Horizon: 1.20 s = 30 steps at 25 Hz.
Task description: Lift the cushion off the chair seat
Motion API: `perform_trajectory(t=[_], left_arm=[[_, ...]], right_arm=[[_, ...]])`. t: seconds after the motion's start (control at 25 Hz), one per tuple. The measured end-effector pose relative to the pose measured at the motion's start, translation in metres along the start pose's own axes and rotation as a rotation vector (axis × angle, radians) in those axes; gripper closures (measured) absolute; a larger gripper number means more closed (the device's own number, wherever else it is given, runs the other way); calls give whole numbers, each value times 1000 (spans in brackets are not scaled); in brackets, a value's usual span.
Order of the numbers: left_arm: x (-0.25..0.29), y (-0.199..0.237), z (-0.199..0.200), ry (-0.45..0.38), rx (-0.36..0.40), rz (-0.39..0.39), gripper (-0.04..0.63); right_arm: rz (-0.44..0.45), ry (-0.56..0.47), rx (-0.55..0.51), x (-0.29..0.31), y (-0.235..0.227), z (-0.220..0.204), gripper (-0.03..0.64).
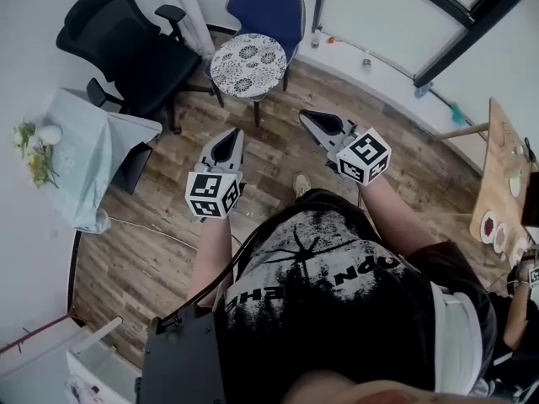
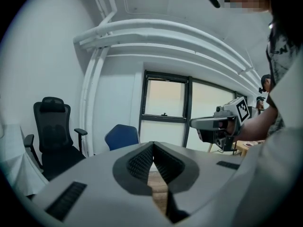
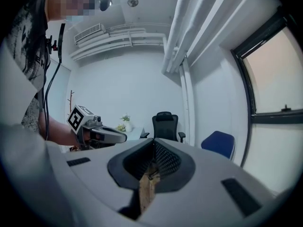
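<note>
A round cushion [image 1: 248, 64] with a grey flower pattern lies on the seat of a blue chair [image 1: 271, 5] by the far wall. Both grippers hover over the wooden floor, short of the chair and pointing toward it. My left gripper [image 1: 235, 134] is shut and holds nothing; it sits below the cushion in the head view. My right gripper [image 1: 304, 115] is shut and empty too, to the cushion's right. The left gripper view shows the blue chair [image 2: 122, 137] back and the right gripper [image 2: 195, 123]. The right gripper view shows the blue chair [image 3: 218, 143] and the left gripper [image 3: 124, 137]. In both gripper views the cushion is hidden.
A black office chair [image 1: 126, 45] stands left of the blue chair. A table under a pale cloth [image 1: 84, 154], with flowers [image 1: 29, 150] on it, is at the left wall. A wooden table [image 1: 504, 183] with dishes is at the right. Windows line the far wall.
</note>
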<state>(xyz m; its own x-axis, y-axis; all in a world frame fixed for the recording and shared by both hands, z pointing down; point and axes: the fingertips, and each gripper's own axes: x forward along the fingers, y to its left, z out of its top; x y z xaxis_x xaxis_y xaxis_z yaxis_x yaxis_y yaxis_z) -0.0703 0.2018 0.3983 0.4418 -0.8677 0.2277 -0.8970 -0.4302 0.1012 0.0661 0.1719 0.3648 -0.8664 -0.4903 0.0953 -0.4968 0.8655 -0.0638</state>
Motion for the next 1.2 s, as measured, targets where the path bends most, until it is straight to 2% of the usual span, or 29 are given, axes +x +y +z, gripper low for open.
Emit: perform_trajectory(t=[0.36, 0.8, 1.2], left_arm=[[76, 21, 20, 15, -13, 61, 583], [136, 37, 18, 78, -26, 117, 583], [169, 38, 5, 128, -32, 123, 583]], right_arm=[[87, 18, 41, 39, -81, 3, 597], [172, 49, 89, 71, -141, -17, 597], [146, 31, 94, 78, -183, -26, 597]])
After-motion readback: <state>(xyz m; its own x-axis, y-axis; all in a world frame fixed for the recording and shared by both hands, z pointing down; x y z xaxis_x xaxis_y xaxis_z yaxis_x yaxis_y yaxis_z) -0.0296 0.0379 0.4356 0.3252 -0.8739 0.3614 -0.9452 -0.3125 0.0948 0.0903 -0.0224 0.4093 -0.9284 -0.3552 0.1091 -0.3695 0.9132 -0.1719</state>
